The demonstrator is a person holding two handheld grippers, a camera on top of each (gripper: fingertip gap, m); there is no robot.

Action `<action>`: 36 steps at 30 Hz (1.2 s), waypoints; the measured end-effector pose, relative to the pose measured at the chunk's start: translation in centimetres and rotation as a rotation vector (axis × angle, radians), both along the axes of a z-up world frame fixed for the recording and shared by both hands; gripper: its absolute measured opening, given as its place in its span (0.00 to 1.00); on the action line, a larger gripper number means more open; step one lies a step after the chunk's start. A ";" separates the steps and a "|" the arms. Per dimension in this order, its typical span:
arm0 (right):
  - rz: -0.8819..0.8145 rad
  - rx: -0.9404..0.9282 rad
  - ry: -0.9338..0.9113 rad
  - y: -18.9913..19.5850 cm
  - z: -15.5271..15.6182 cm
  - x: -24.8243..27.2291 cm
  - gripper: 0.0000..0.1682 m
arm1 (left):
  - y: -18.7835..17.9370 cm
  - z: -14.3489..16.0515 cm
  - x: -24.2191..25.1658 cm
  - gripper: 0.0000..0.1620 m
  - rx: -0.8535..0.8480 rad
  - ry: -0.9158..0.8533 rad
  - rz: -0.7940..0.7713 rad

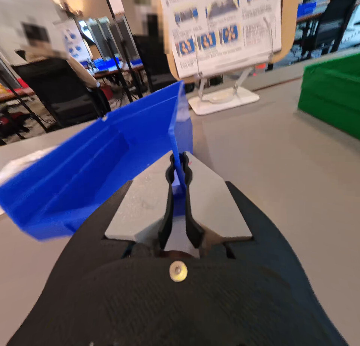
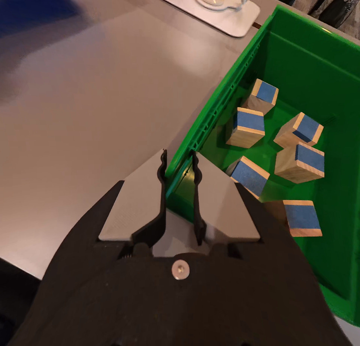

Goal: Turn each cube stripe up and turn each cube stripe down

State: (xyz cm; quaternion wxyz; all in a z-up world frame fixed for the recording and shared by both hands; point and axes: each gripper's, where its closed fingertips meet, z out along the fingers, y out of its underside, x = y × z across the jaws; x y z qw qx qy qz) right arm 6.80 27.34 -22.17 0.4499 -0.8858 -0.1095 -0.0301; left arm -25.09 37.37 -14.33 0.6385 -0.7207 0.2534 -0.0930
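Observation:
Several wooden cubes, each with a blue stripe, lie in a green bin; one cube sits by its left wall and another at the near end. My right gripper is shut on the green bin's left wall, one finger outside and one inside. My left gripper is shut on the right wall of a blue bin. The part of its inside that shows holds no cubes. The blue bin shows as a blur in the right wrist view.
A white document stand holding a printed sheet stands at the back of the grey table; its base also shows in the right wrist view. The green bin shows at the right of the left wrist view. The table's near edge is at lower left.

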 end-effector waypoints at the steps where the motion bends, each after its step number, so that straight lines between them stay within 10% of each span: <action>1: 0.004 0.000 0.008 0.5 0.0 -1.7 0.14 | -0.4 1.3 -0.7 0.02 0.027 -0.034 0.014; 12: 0.307 -0.030 0.205 5.0 0.8 -28.3 0.21 | -8.0 14.3 -8.9 0.02 0.369 -0.237 0.086; 18: 0.472 0.133 0.258 4.3 7.3 -36.6 0.20 | -9.8 16.0 -12.0 0.02 0.449 -0.240 0.151; 26: 0.520 0.317 0.291 -3.4 13.0 -25.6 0.22 | -12.6 17.2 -6.4 0.02 0.500 -0.240 -0.048; 36: 0.209 0.526 0.281 -10.0 19.3 -3.8 0.24 | -19.0 11.2 16.5 0.02 0.413 -0.047 -0.509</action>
